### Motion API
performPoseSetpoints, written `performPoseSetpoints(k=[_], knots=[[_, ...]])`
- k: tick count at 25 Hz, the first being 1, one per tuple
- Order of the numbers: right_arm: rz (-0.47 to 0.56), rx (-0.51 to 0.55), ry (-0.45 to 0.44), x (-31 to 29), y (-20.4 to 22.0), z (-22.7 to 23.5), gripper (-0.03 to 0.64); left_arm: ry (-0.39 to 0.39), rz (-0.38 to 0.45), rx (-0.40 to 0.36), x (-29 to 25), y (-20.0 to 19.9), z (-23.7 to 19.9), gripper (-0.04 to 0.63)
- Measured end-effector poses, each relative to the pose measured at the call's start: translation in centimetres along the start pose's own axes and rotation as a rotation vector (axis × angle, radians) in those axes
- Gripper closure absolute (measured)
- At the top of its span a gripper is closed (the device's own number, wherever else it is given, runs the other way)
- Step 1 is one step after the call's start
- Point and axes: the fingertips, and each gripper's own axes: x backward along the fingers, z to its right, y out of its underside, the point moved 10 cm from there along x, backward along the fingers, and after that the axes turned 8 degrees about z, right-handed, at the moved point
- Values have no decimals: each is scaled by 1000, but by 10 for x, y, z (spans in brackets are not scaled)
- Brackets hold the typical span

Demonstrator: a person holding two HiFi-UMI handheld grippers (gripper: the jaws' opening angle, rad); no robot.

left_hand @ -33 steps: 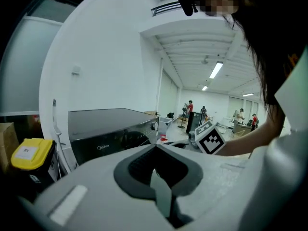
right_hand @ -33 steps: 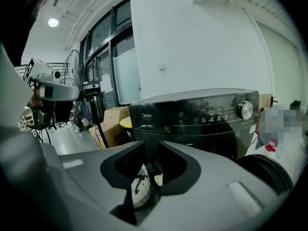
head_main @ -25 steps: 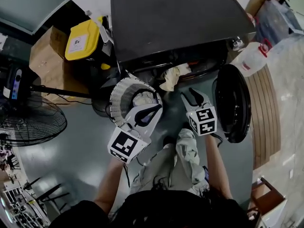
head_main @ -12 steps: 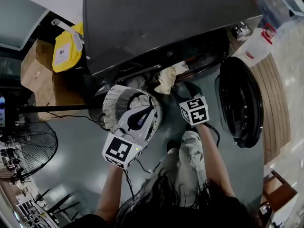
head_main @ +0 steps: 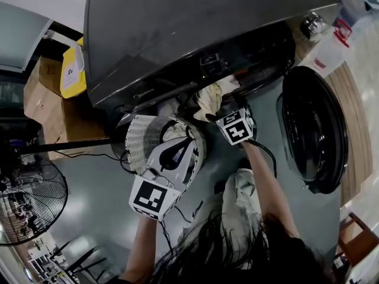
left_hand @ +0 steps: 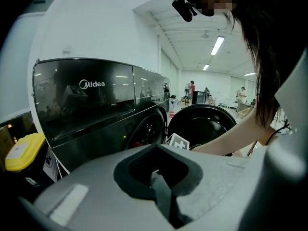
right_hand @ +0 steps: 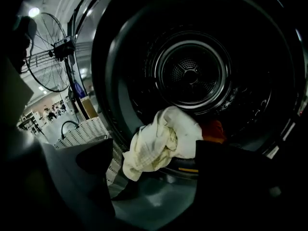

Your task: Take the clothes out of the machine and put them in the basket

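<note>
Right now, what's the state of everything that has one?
Machine door: swung fully open.
Cream cloth: hanging over the lip of the drum.
Orange garment: inside the drum, behind the cloth.
Basket: upright, pale clothes inside.
Right claw: just opened wide, nothing gripped.
Left claw: shut, empty.

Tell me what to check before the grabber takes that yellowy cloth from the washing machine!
1. The dark grey washing machine has its round black door open: ok.
2. Jaws of the right gripper have just been opening, now wide: ok.
3. Crumpled pale yellow cloth hangs from the drum lip, between them, ungripped: ok.
4. Beside the machine, white woven basket: ok.
5. Behind it, orange garment untangled: cannot tell.
</note>
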Motion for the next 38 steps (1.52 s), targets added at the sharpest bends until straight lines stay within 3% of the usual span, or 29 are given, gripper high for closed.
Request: performPoseSetpoints(k=[14,19,23,26,31,38], knots=[[-98,125,25,-72,17,31,48,-87,9,45,-9,34,-21,595],[-131,172,13,-95,18,32,84,-106,-7,46,-5,53,-21,595],[-137,173,-29,-105,22,36,158,-122,-24,55,-3,67,-25,595],[-126,169,-49,-106,26,34,309,-142,-28,65,1,73,-29,595],[-142,172,3,-88,32,33,518,-145,-31,94,4,69,-26,595],[-77,110,8,-29,19,14,549,-102,-38,110,16,39,-11,595]])
